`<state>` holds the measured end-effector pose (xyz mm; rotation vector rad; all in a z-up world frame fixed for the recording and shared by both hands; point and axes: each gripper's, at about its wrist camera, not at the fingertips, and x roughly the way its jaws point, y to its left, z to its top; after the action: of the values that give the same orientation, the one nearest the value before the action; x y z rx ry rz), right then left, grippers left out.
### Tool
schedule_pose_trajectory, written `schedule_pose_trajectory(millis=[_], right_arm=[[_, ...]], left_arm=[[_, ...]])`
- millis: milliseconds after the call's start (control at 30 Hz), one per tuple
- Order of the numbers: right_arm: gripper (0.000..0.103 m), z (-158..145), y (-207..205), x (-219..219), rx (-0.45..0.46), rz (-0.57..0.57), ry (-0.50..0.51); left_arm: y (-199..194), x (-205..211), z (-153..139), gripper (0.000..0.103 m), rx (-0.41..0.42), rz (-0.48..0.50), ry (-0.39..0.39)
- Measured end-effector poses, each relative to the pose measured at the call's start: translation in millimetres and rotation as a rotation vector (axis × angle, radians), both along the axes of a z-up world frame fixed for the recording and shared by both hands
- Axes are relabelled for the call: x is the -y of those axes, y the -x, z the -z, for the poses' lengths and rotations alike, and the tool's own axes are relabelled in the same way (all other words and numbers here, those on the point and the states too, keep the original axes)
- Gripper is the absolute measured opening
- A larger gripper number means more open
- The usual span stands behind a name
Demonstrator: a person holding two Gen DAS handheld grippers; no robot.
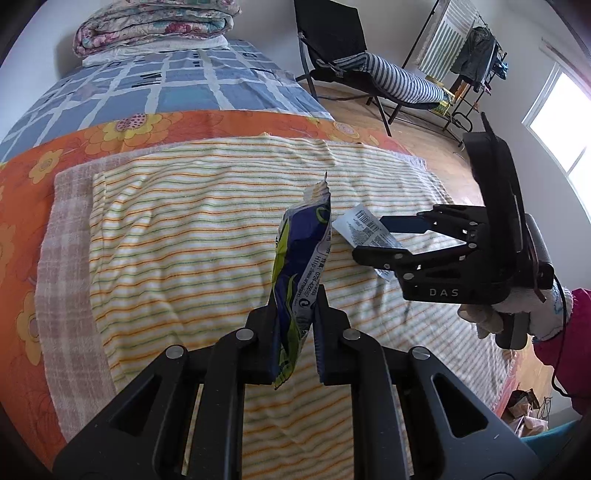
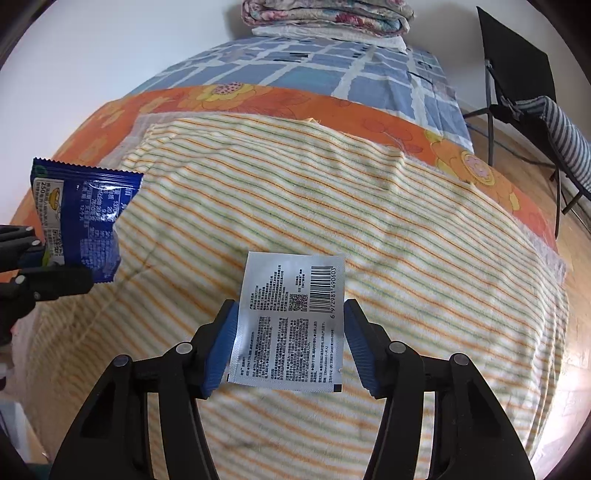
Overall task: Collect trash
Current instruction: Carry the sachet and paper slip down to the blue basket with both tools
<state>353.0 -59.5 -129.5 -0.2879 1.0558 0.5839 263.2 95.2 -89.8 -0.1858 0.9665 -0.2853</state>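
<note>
My left gripper is shut on a blue and green snack wrapper and holds it upright above the striped towel. The wrapper also shows at the left of the right wrist view, with the left gripper below it. My right gripper holds a flat silver sachet with a barcode, pinched by its edges between the blue pads. In the left wrist view the right gripper and the sachet hang just right of the wrapper, above the towel.
The towel lies on a bed with an orange flowered sheet and a blue checked cover. Folded quilts are stacked at the far end. A black chair with striped cloth, a clothes rack and a window stand right.
</note>
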Motion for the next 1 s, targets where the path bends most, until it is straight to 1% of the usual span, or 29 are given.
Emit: schedule_pose_trajectory(millis=[167,267,333,567,667,800,1000], right_arm=[[0.057,-25,22,8,0.019,-0.002,-0.003],[0.057,-44,41,14,0.040,-0.010,0.000],[0.057,-56,54,18,0.050,-0.013,-0.003],[0.057,-102,111,33,0.096,-0.039,-0.013],[0.057,-120,135,40,0.111,-0.047,-0.031],[0.057,-137,167,51,0.131,-0.052,-0.059],[0.057,-145,215,70,0.123,-0.044,-0.120]], left_arm=[[25,2,-21,0.013,0.014,-0.005,-0.010],[43,6,-38,0.013,0.025,-0.005,-0.011],[58,11,-50,0.013,0.036,-0.001,-0.025],[107,28,-93,0.013,0.082,0.018,-0.048],[131,39,-110,0.013,0.100,0.032,-0.073],[162,56,-123,0.013,0.121,0.052,-0.090],[211,77,-123,0.013,0.127,0.060,-0.096]])
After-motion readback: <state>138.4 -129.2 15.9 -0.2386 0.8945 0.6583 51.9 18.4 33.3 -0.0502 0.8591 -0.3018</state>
